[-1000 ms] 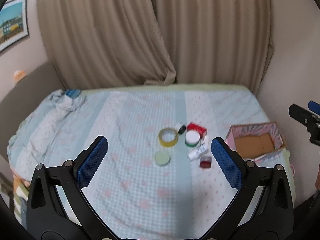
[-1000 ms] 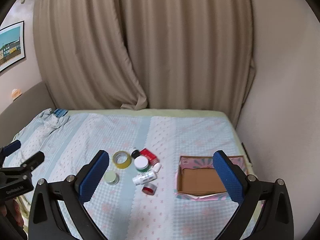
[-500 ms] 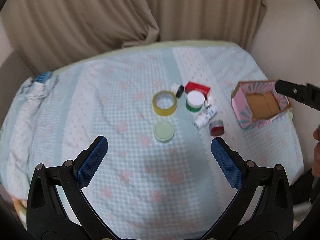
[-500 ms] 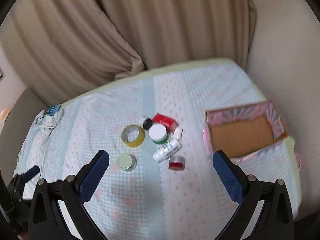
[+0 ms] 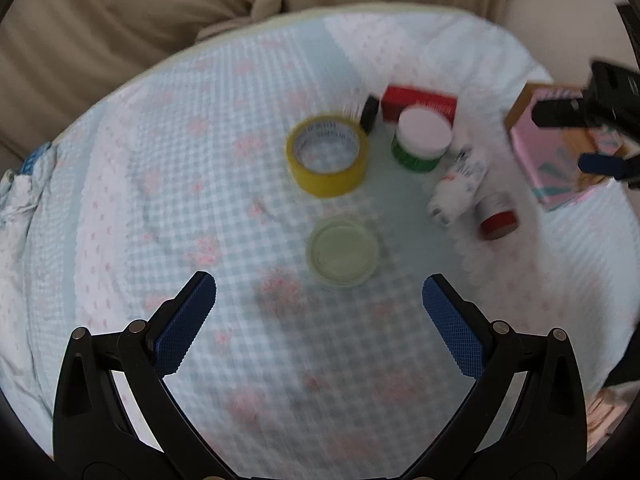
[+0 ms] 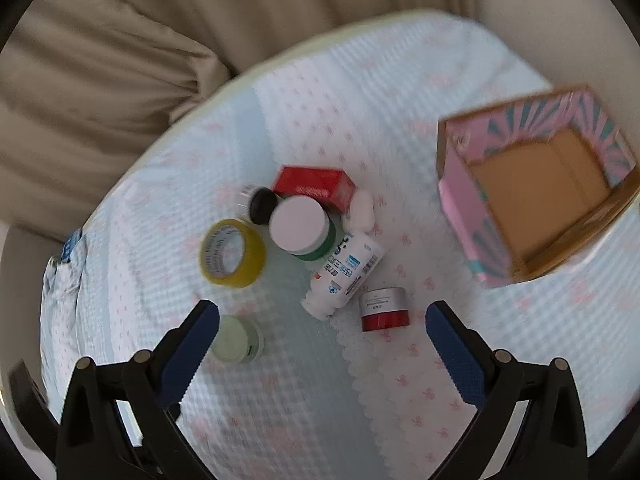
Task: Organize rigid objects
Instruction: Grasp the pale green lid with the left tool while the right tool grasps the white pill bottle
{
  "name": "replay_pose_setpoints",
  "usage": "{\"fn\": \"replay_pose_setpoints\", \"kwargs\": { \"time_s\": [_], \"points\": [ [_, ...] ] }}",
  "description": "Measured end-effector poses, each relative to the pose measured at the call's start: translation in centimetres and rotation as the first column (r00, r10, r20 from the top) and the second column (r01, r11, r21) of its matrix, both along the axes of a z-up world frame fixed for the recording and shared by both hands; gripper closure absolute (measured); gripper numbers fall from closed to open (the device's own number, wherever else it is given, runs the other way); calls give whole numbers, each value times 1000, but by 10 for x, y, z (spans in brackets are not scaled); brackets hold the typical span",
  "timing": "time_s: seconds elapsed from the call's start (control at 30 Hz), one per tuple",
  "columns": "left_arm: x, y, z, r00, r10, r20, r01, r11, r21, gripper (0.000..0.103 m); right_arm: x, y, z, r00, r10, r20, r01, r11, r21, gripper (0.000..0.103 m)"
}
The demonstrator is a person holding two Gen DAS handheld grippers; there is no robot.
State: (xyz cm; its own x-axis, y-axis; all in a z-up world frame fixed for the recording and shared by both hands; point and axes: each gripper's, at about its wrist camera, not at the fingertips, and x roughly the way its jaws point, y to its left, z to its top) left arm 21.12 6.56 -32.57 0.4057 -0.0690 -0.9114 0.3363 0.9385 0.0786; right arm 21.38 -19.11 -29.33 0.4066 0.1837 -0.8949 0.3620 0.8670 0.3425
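The left gripper (image 5: 319,306) is being held with its jaws wide apart and nothing between them, above the checked bedspread (image 5: 120,208). The pale green lidded jar (image 5: 343,252) is being taken as the landmark; it is lying just beyond the gap between the left fingers. The yellow tape roll (image 5: 327,155) is lying flat just behind that jar. A small black-capped bottle (image 5: 369,112) is touching the roll's far right edge. The green jar with a white lid (image 5: 422,137) is standing behind and to the right of the pale jar, with the red box (image 5: 418,103) just behind it.

The white bottle (image 6: 343,271) is lying on its side to the right of the pale jar, its upper end against the green jar. A small white cap-like piece (image 6: 362,211) is seen beside the red box. The red jar with a silver lid (image 6: 385,309) is lying just beside the white bottle's lower end. The pink patterned cardboard box (image 6: 464,208) is sitting open, well apart to the right.

The right gripper (image 6: 322,322) is likewise being held spread wide and unloaded, with the white bottle and red jar seen between its fingers. Both views are blurred.
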Motion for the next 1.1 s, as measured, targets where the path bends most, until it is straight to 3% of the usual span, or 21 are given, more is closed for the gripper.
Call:
{"fn": "replay_pose_setpoints", "kwargs": {
  "time_s": [0.13, 0.33, 0.43, 0.77, 0.83, 0.9, 0.93, 1.1],
  "points": [
    [14, -6, -37, 999, -14, -50, 16, 1000, 24, 1, 29, -3, -45, 995, -20, -95, 25, 998, 55, 14],
    [31, -12, -80, 995, -28, -97, 32, 999, 37, 1, 62, -6, -99, 982, -4, -191, 13, 999, 49, 21],
    [38, -17, -98, 992, -49, -115, 54, 998, 34, 1, 76, -10, -122, 972, -1, -235, 17, 998, 68, 31],
    [45, -36, -127, 990, -78, -117, 86, 995, 59, 1, 88, -17, -158, 946, -35, -321, 86, 986, 146, 43],
    [47, -38, -130, 992, -68, -109, 76, 995, 66, 4, 86, -18, -158, 944, -62, -324, 114, 983, 144, 45],
    [51, -38, -130, 992, -55, -117, 62, 997, 52, 28, 85, -19, -157, 942, -88, -324, 141, 979, 144, 46],
    [53, -38, -132, 991, -47, -126, 54, 997, 48, 33, 83, -20, -156, 941, -101, -323, 154, 978, 143, 47],
    [56, -37, -130, 991, -36, -128, 41, 999, 33, 35, 74, -24, -149, 941, -145, -305, 194, 972, 136, 50]
  ]
}}
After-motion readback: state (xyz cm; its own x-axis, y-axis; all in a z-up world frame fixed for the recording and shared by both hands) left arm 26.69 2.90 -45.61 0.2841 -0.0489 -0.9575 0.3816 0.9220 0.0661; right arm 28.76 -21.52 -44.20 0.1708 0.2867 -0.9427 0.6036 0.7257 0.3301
